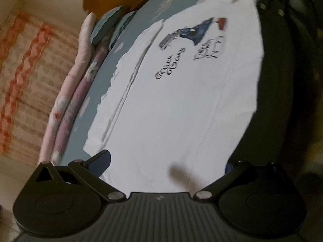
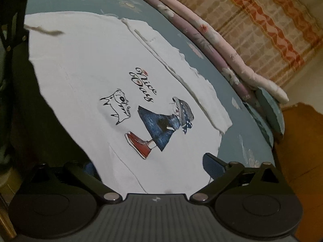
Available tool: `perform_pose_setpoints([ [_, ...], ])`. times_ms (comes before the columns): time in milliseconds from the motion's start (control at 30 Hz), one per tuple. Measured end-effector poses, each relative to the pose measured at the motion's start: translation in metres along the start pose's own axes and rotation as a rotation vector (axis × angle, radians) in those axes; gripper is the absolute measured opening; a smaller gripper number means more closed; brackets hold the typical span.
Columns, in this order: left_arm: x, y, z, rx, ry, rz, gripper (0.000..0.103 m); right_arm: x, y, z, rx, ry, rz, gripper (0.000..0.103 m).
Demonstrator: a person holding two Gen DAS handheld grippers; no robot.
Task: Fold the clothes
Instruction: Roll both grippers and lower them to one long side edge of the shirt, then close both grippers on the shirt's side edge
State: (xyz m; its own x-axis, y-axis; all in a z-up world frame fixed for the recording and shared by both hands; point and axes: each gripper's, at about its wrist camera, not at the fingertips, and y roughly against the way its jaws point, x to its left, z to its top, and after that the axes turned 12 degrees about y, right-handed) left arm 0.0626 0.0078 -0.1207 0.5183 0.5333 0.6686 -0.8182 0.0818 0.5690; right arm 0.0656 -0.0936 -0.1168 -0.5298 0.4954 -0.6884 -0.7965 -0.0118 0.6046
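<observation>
A white T-shirt (image 1: pixel 181 100) lies spread flat, print side up, on a blue bedsheet (image 1: pixel 119 60). The print reads "Nice Day" beside a girl in a blue dress (image 2: pixel 161 125) and a line-drawn cat. My left gripper (image 1: pixel 166 161) is open wide over one near edge of the shirt, and the fabric runs between its blue-padded fingers (image 1: pixel 101 161). At the other end of the T-shirt (image 2: pixel 101 70), my right gripper (image 2: pixel 150 162) is also open wide with cloth between its fingers (image 2: pixel 212 163). Each view shows the other gripper at the far end, the right one (image 1: pixel 270 2) and the left one (image 2: pixel 16 20).
Rolled pink and purple floral quilts (image 2: pixel 212 46) line the bed's far side, with blue pillows (image 2: pixel 270 113) and an orange wooden headboard (image 2: pixel 298 141) at one end. An orange-patterned curtain (image 2: pixel 262 20) hangs behind. A dark mass (image 1: pixel 282 100) borders the shirt's near side.
</observation>
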Motion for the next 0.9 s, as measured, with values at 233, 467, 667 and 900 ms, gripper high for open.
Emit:
perform_pose_setpoints([
  [233,-0.019,0.0,-0.006,-0.004,-0.178,-0.03,0.048,0.003,0.007,0.0,-0.021,0.031,0.05,0.076],
  [467,-0.028,-0.001,-0.009,0.014,-0.278,-0.092,0.012,0.003,0.012,0.009,-0.032,0.053,0.125,0.026],
  [667,-0.016,-0.001,-0.002,0.02,-0.251,-0.12,0.005,-0.002,0.012,0.019,-0.024,0.072,0.144,0.016],
  [900,0.005,-0.001,0.009,0.025,-0.197,-0.13,0.004,-0.018,0.018,0.023,-0.042,0.092,0.191,0.012],
])
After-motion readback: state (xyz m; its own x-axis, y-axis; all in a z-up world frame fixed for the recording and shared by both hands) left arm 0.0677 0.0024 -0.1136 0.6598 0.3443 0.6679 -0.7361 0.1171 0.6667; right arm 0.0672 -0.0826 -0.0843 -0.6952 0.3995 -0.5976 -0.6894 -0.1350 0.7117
